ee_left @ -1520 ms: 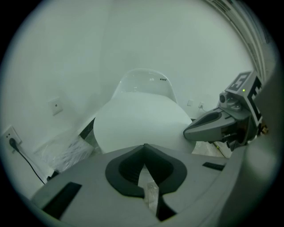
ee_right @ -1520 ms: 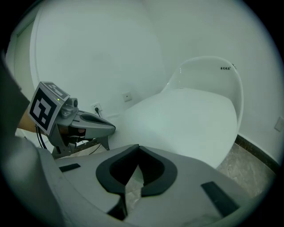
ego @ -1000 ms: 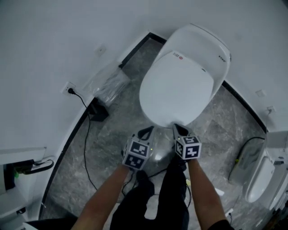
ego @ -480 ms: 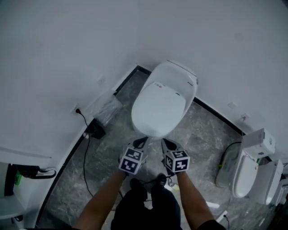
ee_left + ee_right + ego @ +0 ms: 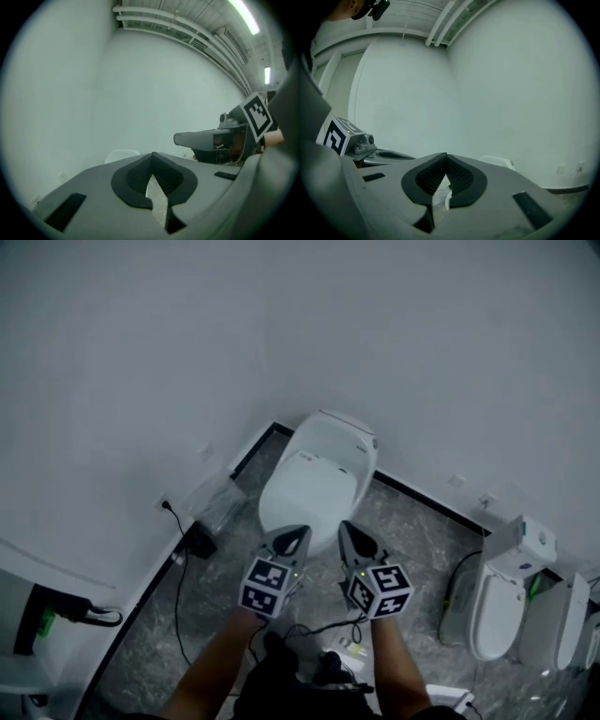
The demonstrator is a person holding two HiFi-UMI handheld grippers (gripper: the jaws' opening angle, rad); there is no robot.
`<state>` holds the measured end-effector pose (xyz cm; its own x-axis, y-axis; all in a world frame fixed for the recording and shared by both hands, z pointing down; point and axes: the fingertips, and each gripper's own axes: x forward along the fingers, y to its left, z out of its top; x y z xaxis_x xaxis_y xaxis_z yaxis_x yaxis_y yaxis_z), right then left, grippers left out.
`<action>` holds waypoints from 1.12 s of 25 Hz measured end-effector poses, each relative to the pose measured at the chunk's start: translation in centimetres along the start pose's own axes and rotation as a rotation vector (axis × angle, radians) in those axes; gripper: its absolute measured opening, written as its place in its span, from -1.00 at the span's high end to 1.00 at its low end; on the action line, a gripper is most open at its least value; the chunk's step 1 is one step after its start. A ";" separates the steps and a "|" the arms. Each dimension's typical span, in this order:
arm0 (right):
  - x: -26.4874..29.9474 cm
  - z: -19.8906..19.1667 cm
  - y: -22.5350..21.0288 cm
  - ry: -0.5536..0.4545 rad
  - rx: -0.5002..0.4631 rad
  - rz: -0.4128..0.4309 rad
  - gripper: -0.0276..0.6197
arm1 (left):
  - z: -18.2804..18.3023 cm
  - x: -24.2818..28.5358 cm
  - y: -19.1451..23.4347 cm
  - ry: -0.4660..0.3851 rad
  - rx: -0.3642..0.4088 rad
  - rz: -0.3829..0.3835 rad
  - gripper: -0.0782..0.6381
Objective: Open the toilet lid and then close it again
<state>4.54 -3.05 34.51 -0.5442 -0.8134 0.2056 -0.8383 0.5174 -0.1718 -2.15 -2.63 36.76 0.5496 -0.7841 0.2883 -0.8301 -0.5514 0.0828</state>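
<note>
white toilet lid point(image 5: 309, 486) is seen lying shut on the toilet point(image 5: 339, 439). left gripper point(image 5: 292, 538) and right gripper point(image 5: 349, 534) are held just in front of the toilet, not touching it, jaws pinched together on nothing. in both gripper views the toilet is largely hidden behind the jaws.

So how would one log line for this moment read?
toilet lid: down | left gripper: shut, empty, off the lid | right gripper: shut, empty, off the lid
</note>
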 end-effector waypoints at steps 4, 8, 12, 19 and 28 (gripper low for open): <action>-4.2 3.5 -0.8 -0.045 -0.043 0.047 0.88 | 3.6 -1.6 -4.0 -0.040 0.012 0.041 0.76; -8.2 5.7 -1.8 -0.093 -0.047 0.089 0.89 | 5.8 -2.7 -8.1 -0.074 0.000 0.068 0.76; -11.6 6.6 -1.9 -0.134 -0.043 0.150 0.89 | 7.3 -3.2 -11.8 -0.106 0.021 0.081 0.76; -15.3 6.3 -2.6 -0.135 -0.044 0.212 0.89 | 8.8 -2.8 -16.5 -0.131 0.046 0.082 0.76; -17.2 6.6 -4.3 -0.135 -0.051 0.203 0.89 | 9.4 -2.0 -18.7 -0.136 0.067 0.086 0.76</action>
<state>17.73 6.92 25.38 -0.6953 -0.7176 0.0405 -0.7145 0.6841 -0.1468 13.12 6.59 25.62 0.4880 -0.8582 0.1591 -0.8692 -0.4945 -0.0019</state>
